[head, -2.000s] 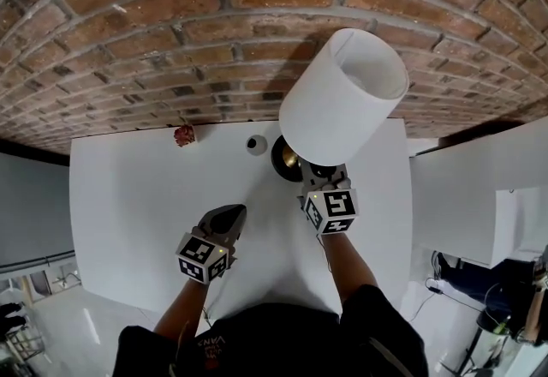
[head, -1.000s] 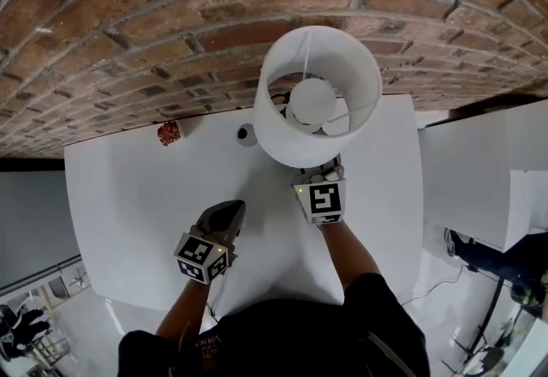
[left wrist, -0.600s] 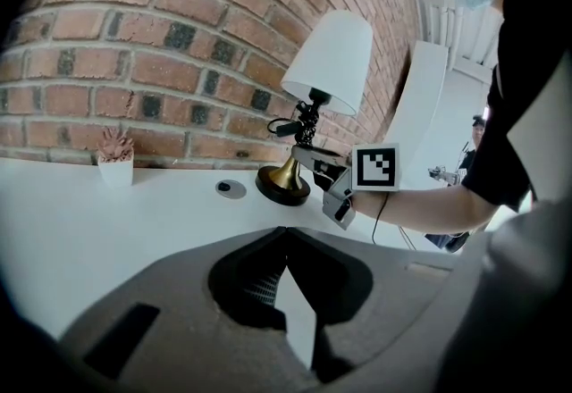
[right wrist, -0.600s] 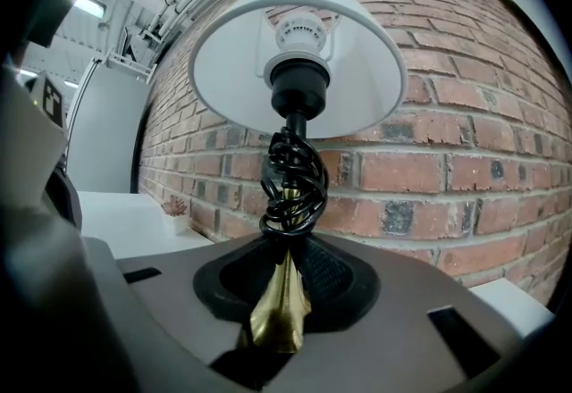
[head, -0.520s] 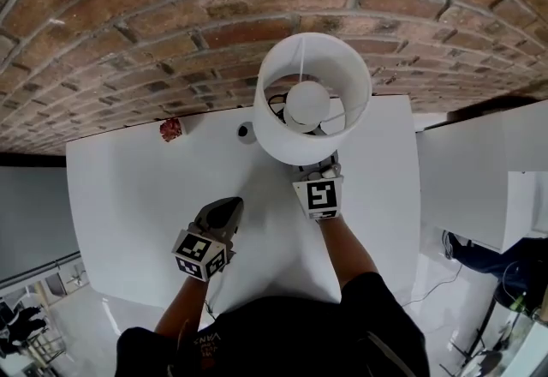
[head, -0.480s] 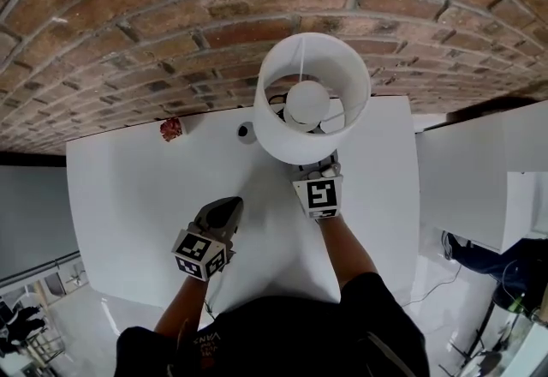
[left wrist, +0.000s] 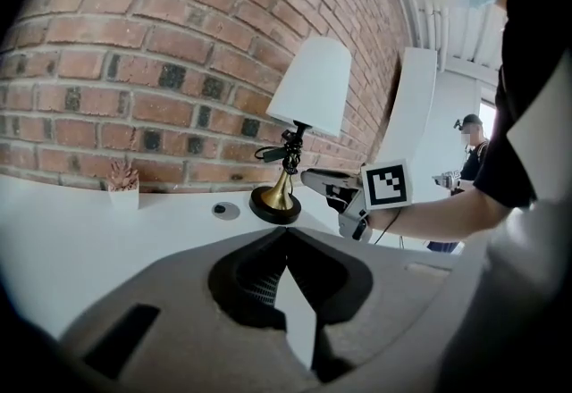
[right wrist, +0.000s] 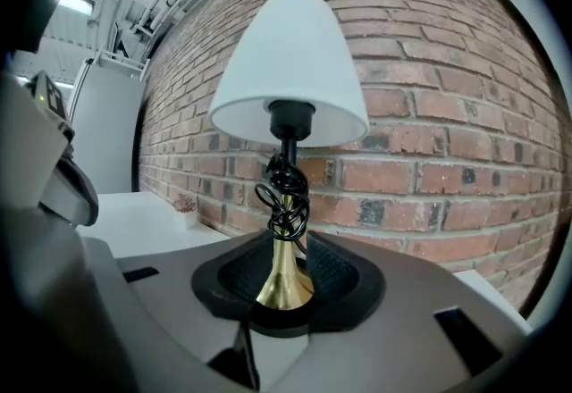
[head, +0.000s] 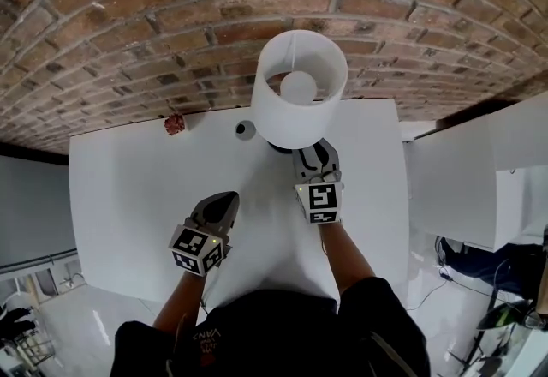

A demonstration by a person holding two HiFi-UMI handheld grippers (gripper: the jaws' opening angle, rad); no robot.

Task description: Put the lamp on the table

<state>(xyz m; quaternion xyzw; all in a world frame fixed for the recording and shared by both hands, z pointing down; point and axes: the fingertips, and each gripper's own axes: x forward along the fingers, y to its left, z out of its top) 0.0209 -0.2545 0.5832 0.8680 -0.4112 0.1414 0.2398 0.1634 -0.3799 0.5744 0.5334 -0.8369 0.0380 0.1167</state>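
Lamp (head: 295, 92) upright on the white table (head: 128, 187), beside the brick wall (head: 171, 24) — apparently placed. Right gripper (head: 314, 154): 2 jaws opening, brass stem (right wrist: 284, 280) between them, likely releasing. Left gripper (head: 219, 206): jaws closed, empty, idle. White tapered shade (right wrist: 288, 70) — black cord (right wrist: 284, 190) coiled round stem.

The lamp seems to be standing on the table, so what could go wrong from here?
1. The right hand-held gripper has its jaws opening, with the stem of the lamp between them. Drawing back crookedly might snag the stem or the cord wound round it and tip the lamp.
2. The shade is wide above a small base, so a light knock could topple it.
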